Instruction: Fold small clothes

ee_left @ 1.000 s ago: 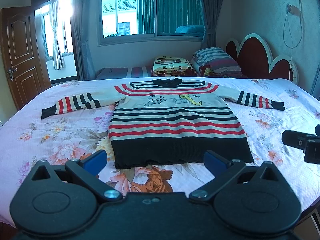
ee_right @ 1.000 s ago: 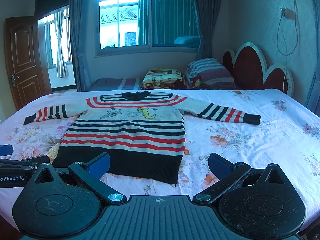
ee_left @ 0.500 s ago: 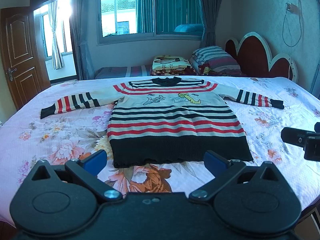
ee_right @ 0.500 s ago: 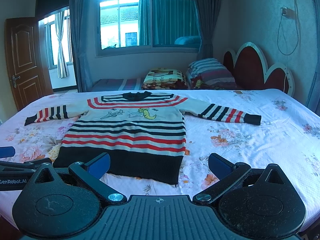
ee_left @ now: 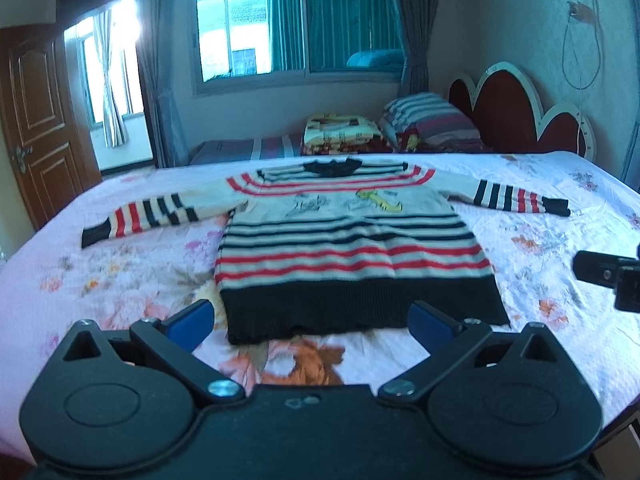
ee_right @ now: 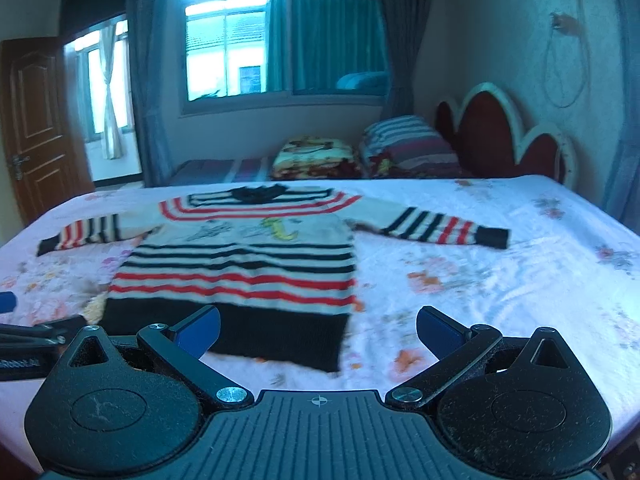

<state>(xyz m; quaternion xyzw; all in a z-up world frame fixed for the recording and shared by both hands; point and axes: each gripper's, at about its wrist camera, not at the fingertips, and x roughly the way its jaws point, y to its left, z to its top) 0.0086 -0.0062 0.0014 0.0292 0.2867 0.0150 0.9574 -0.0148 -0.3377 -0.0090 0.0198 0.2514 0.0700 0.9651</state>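
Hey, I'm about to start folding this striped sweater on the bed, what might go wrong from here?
1. The sweater lies flat on a loose floral bedsheet; a low pinch at the dark hem may catch the sheet too.
2. Both sleeves are spread wide, so the far cuff may drag or twist if the body is folded first.
3. The left gripper and right gripper, both open, hover close together at the hem and might bump.
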